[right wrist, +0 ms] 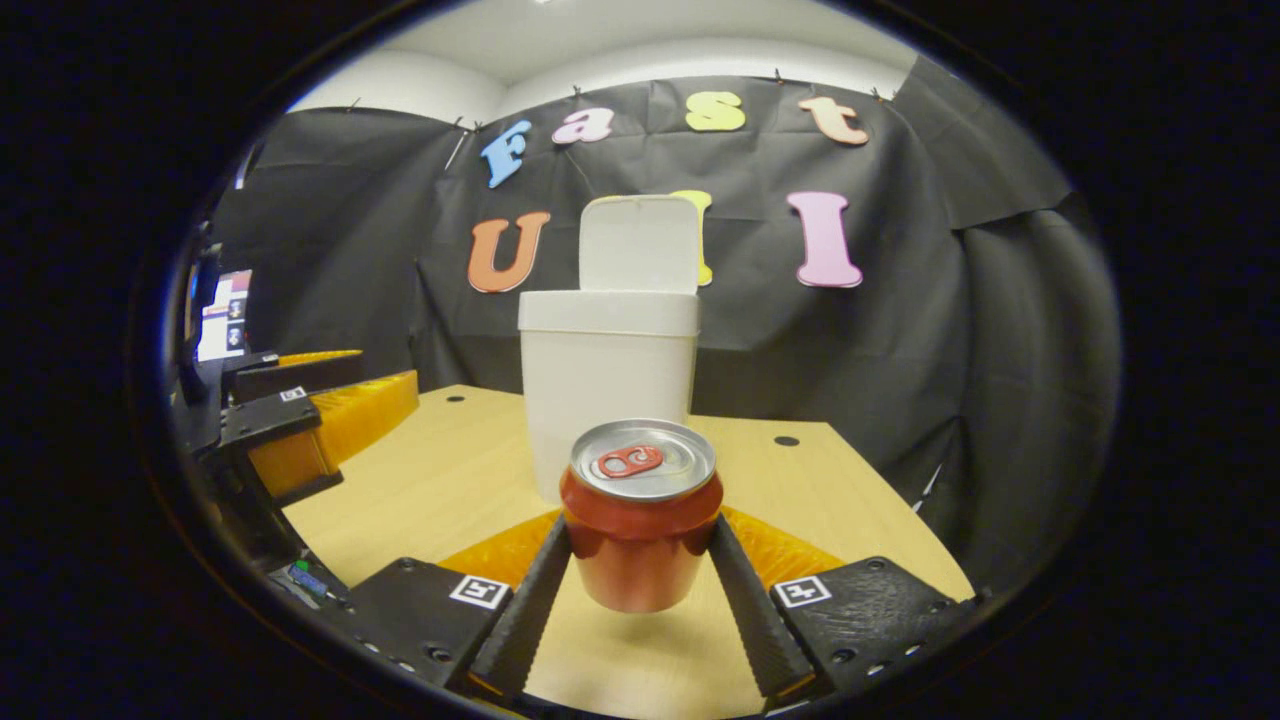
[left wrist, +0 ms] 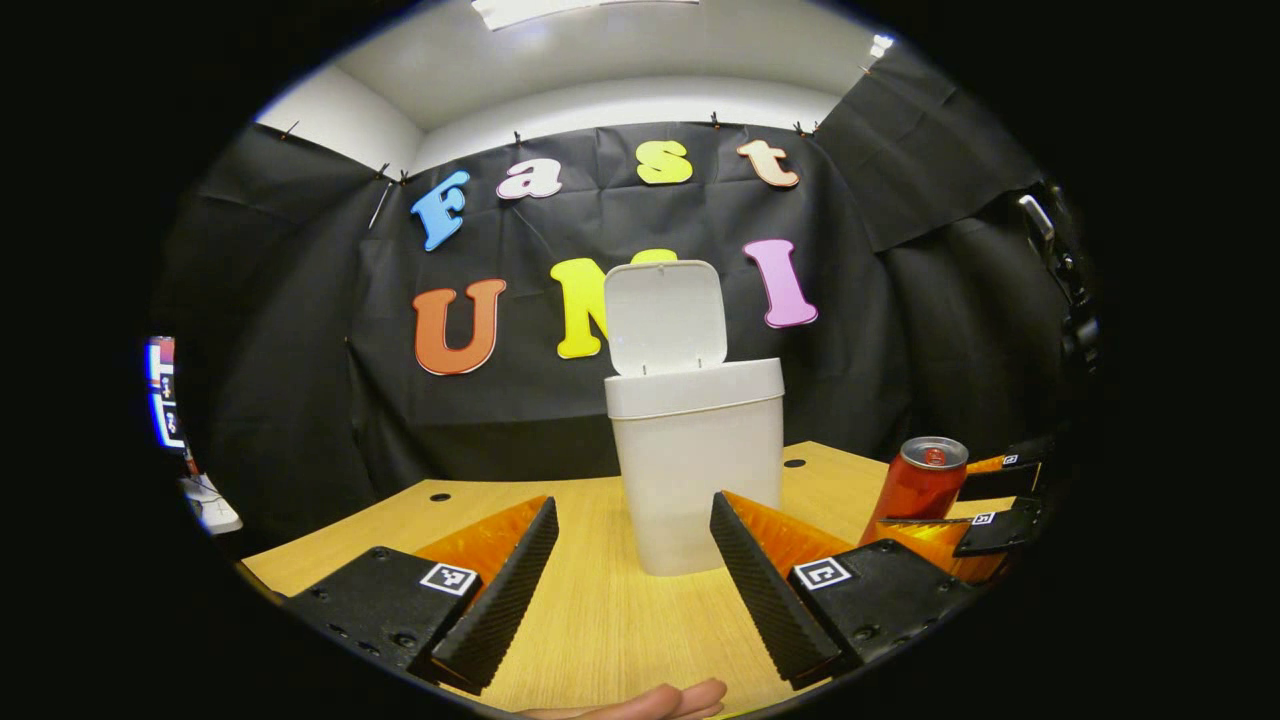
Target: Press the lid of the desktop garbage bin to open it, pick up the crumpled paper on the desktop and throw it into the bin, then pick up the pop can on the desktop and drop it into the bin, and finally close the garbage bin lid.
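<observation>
I am at the can step: my right gripper (right wrist: 640, 590) has both fingers pressed against the sides of the pop can (right wrist: 640, 530), and the can hangs just clear of the tabletop (right wrist: 430, 480), with a faint shadow under its base. The garbage bin (right wrist: 607, 400) stands right behind it, its lid (right wrist: 640, 245) tipped up and open, so the opening is ready. No crumpled paper lies on the wood that I can see, so I judge it is already inside the bin, though I cannot look into it from here.

My left gripper (left wrist: 635, 590) waits low over the tabletop with its jaws spread wide and nothing between them, aimed at the bin's front wall. From that side I also see the can at the right, caught in the other gripper.

Next I judge the can has to go higher than the bin's rim, forward over the mouth, and only then be let go. The rim sits well above the can top now, so the lift is the main part; the upright lid at the back leaves little room to overshoot.

The can is smooth, glossy red metal with a dull silver top and a red pull tab, round and slightly tapered at the base, so it could slip. The bin is matte white plastic, boxy with rounded corners. The tabletop is pale wood grain.
</observation>
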